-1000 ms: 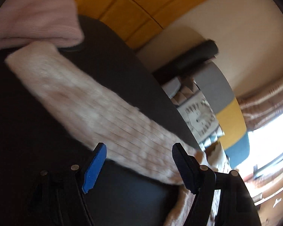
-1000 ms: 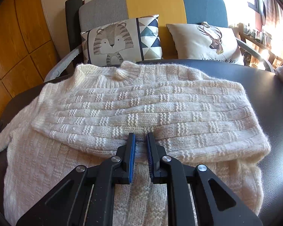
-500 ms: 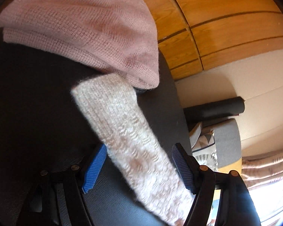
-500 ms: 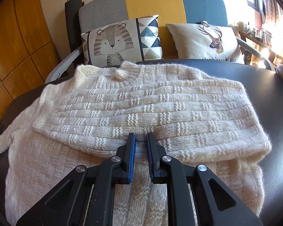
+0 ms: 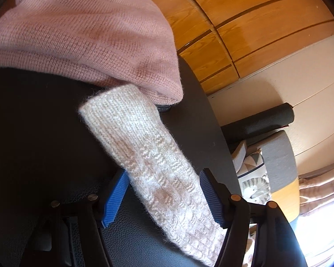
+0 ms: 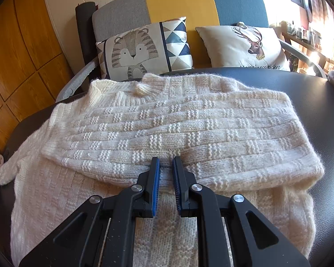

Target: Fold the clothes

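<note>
L gripper (image 5: 164, 195) closing round cream sleeve (image 5: 144, 155), no contact — R gripper (image 6: 166, 178) clenched on sweater fold (image 6: 178, 138).

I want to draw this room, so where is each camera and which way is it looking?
Left wrist: sits on the left gripper, looking down across the dark table at the cream sleeve lying between its closing jaws, the pink sweater beyond. Only its own fingers show.
Right wrist: sits on the right gripper, looking over the cream sweater toward the sofa. Its nearly shut fingers pinch the folded edge.
Shared: cream sweater, table, tiger pillow, wood wall panels.
</note>
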`<action>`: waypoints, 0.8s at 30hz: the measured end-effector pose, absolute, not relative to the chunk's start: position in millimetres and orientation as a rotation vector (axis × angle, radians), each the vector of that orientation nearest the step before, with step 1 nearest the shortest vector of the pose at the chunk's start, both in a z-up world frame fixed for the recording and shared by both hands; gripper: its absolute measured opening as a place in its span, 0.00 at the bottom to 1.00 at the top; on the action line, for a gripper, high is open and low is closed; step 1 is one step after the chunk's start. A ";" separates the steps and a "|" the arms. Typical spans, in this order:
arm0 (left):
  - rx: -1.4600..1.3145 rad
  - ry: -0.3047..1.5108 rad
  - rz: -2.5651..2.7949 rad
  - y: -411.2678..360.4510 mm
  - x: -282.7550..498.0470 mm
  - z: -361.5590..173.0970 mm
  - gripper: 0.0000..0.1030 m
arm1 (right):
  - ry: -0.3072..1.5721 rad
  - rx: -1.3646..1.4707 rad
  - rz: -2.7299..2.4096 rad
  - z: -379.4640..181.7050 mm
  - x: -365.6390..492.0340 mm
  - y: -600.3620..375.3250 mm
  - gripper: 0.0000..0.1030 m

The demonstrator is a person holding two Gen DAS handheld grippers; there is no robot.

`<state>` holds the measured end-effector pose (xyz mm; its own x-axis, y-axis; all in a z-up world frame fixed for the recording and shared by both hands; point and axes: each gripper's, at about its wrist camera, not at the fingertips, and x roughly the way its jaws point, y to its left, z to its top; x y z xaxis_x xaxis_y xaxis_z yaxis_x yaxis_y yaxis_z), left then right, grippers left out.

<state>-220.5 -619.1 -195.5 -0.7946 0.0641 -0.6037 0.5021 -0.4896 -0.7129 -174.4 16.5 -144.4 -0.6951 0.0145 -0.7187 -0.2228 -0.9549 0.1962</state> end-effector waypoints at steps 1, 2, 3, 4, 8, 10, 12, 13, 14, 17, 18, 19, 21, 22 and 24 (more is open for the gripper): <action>0.845 1.386 -2.358 -616.6 -222.8 -194.4 0.66 | 0.409 -1.161 2.748 -144.3 -174.3 16.5 0.13; 0.848 1.360 -2.361 -614.2 -225.2 -193.3 0.66 | 0.410 -1.161 2.749 -144.2 -174.2 16.6 0.13; 0.854 1.331 -2.364 -611.6 -228.3 -192.4 0.66 | 0.410 -1.161 2.749 -144.1 -174.0 17.1 0.13; 0.857 1.306 -2.367 -609.4 -230.5 -191.6 0.66 | 0.409 -1.161 2.749 -144.0 -173.9 17.3 0.13; 0.877 1.203 -2.366 -598.4 -234.2 -188.1 0.66 | 0.405 -1.161 2.748 -143.7 -174.1 16.9 0.13; 0.895 1.150 -2.371 -594.3 -237.4 -186.0 0.66 | 0.403 -1.161 2.748 -143.7 -174.2 16.9 0.13; 0.916 1.095 -2.377 -590.2 -241.5 -184.1 0.65 | 0.400 -1.160 2.747 -143.7 -174.4 16.6 0.13; 0.925 1.070 -2.380 -588.7 -245.0 -183.4 0.65 | 0.398 -1.160 2.747 -143.6 -174.4 16.4 0.13; 0.933 1.049 -2.382 -588.9 -250.0 -182.1 0.65 | 0.395 -1.160 2.746 -143.6 -174.5 16.2 0.13; 0.948 0.988 -2.389 -583.2 -253.9 -180.4 0.64 | 0.388 -1.160 2.745 -143.8 -174.5 15.4 0.13; 0.950 0.973 -2.391 -582.0 -255.3 -180.0 0.64 | 0.387 -1.159 2.745 -143.8 -174.5 15.2 0.13; 0.950 0.959 -2.393 -580.7 -256.6 -179.7 0.64 | 0.386 -1.159 2.744 -143.9 -174.5 15.0 0.13; 0.953 0.931 -2.397 -578.1 -260.5 -179.1 0.64 | 0.386 -1.159 2.744 -144.0 -174.7 15.0 0.13; 0.957 0.916 -2.399 -577.8 -262.7 -179.7 0.64 | 0.386 -1.159 2.745 -144.0 -174.7 15.0 0.13; 0.969 0.877 -2.397 -576.1 -265.8 -179.7 0.61 | 0.384 -1.159 2.744 -144.0 -174.5 15.4 0.13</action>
